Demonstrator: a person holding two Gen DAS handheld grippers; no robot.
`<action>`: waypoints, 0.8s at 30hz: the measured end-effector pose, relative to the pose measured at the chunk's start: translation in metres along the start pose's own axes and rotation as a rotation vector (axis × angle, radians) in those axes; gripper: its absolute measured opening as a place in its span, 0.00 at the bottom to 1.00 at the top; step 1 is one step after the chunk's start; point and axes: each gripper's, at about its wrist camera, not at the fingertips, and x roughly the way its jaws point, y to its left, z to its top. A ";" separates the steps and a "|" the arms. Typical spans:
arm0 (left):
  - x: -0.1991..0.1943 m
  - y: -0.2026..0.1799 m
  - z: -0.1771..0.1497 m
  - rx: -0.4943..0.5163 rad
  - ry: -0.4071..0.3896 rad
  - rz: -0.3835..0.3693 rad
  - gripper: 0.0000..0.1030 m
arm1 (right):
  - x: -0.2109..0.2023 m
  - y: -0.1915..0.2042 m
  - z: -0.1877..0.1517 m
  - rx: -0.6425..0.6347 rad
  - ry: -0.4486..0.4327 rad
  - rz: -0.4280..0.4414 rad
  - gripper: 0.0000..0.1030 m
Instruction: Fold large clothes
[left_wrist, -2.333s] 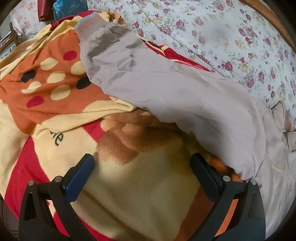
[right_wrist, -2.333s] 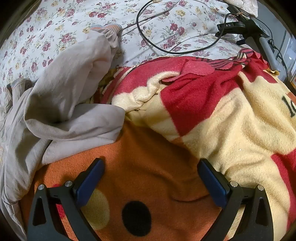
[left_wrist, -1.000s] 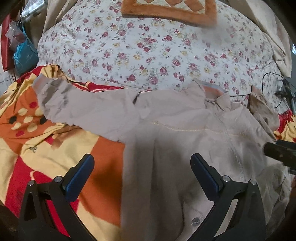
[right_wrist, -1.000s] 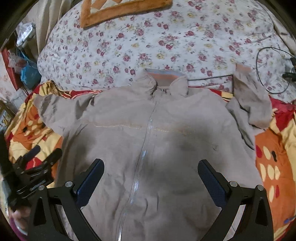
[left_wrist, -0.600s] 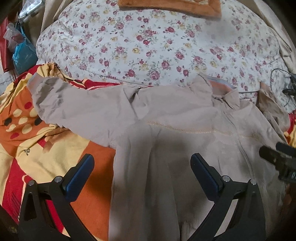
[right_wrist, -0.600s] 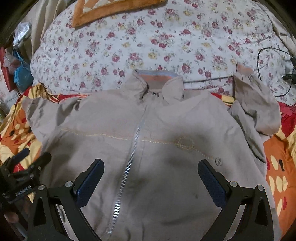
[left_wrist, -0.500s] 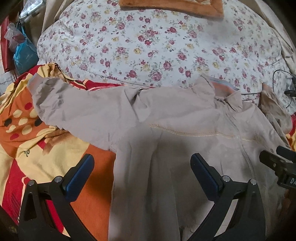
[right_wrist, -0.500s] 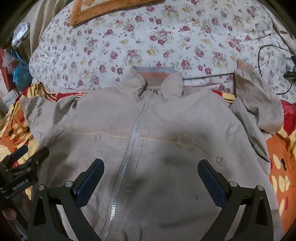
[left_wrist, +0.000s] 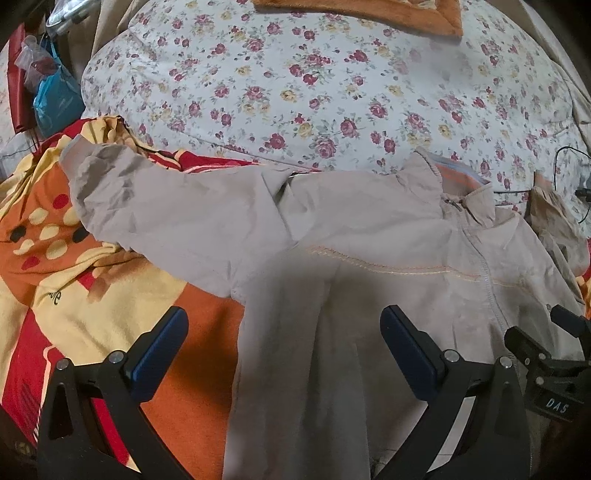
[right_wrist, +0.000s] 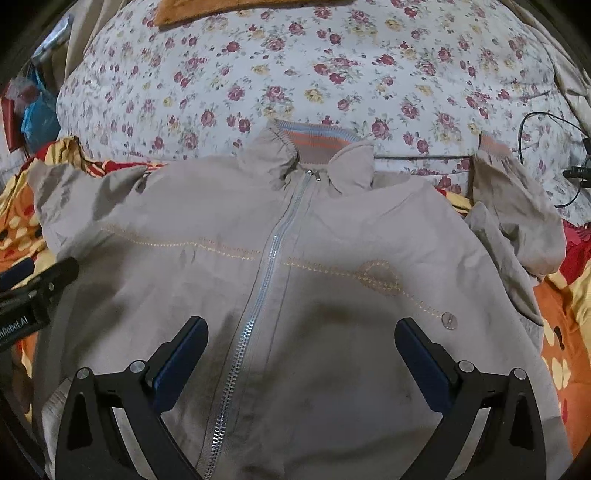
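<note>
My left tool (left_wrist: 282, 343) has its jaws spread wide with nothing between them, held over the side edge of the jacket (left_wrist: 369, 258) where the cloth meets the blanket (left_wrist: 92, 295). My right tool (right_wrist: 301, 345) is just as wide apart and empty, held over the jacket's lower front, with the zipper (right_wrist: 266, 266) running between its fingers (right_wrist: 181, 358). Each tool shows at the edge of the other's view.

The jacket lies front up and zipped closed on the blanket, its long axis running from the hem near me up to the collar (right_wrist: 314, 147), which points away from me and reaches the floral bedsheet (right_wrist: 332, 66). My left-side sleeve (left_wrist: 166, 206) stretches straight out sideways across the blanket, cuff outermost. The other sleeve (right_wrist: 517, 214) is bent at the shoulder, its cuff pointing away from me by the sheet. A black cable (right_wrist: 546, 122) lies on the sheet beyond it.
</note>
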 end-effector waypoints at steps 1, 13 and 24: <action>0.000 0.000 0.000 -0.001 -0.001 0.002 1.00 | 0.000 0.002 0.000 -0.008 -0.002 -0.005 0.99; 0.001 -0.003 -0.001 0.013 -0.009 0.010 1.00 | -0.003 -0.001 0.004 0.015 -0.010 0.012 0.99; -0.001 -0.002 -0.001 0.009 -0.022 0.011 1.00 | -0.005 0.000 0.003 0.031 -0.016 0.028 0.99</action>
